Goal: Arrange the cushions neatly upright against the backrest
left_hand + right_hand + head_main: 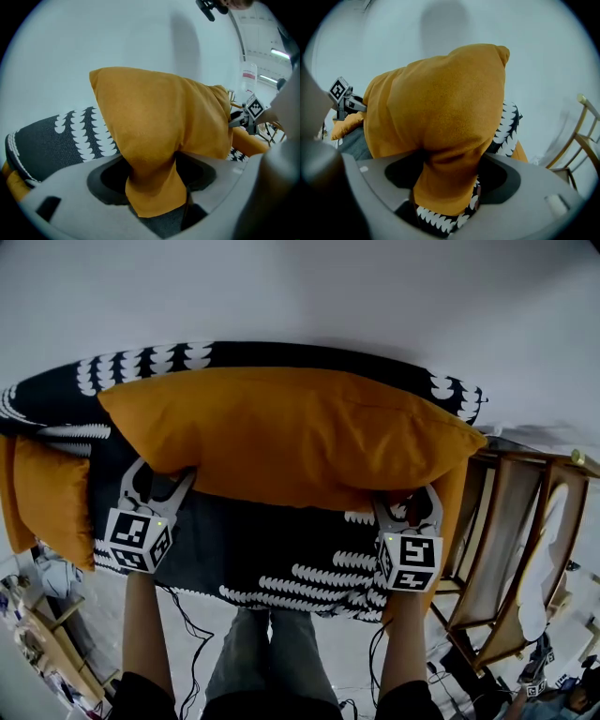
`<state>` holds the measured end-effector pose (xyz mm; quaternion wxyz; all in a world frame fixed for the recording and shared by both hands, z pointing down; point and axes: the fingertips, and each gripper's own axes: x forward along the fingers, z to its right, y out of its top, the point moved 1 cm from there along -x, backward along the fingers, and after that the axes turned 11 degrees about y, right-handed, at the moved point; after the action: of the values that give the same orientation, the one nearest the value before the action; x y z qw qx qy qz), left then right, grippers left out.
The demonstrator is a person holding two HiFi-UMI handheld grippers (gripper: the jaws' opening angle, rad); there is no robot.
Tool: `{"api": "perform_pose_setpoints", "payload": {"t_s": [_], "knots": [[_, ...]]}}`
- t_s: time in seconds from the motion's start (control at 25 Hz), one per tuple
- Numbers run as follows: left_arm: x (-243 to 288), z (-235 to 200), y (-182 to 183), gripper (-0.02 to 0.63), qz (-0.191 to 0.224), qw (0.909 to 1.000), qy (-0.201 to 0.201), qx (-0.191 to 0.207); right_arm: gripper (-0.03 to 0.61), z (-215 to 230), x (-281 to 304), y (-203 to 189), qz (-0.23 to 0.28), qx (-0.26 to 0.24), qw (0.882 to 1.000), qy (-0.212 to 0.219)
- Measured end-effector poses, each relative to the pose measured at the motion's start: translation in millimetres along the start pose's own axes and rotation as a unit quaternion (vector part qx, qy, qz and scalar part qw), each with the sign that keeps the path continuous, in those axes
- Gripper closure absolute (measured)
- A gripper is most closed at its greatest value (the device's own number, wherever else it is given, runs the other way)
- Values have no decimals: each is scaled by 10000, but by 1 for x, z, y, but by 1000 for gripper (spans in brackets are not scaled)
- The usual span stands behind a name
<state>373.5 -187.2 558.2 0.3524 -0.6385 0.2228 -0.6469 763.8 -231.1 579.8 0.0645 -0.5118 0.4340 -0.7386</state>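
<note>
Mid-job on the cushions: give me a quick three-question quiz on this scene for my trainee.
1. True or false: the left tongs and right tongs both have a corner of the same large orange cushion between their jaws.
2. Where is the second orange cushion? A) at the person's left B) at the person's right C) on top of the large one
3. What colour is the scallop pattern on the dark sofa cover?
Key: 1 true; 2 A; 3 white.
</note>
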Motion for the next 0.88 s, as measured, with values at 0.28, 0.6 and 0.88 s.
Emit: {"api": "perform_pose_setpoints", "payload": {"t_s": [0.28, 0.6, 0.88], "knots": [[-26, -12, -1, 288, 2, 9984, 180, -539, 203, 0, -42, -19, -238, 55, 9994, -240], [-89, -31, 18, 375, 242, 9964, 504, -639, 426, -40, -83, 9, -37, -273, 9994, -226], [-161, -54, 15, 465, 447, 9915, 881, -844, 516, -140, -72, 61, 118, -873, 9936, 711]]}}
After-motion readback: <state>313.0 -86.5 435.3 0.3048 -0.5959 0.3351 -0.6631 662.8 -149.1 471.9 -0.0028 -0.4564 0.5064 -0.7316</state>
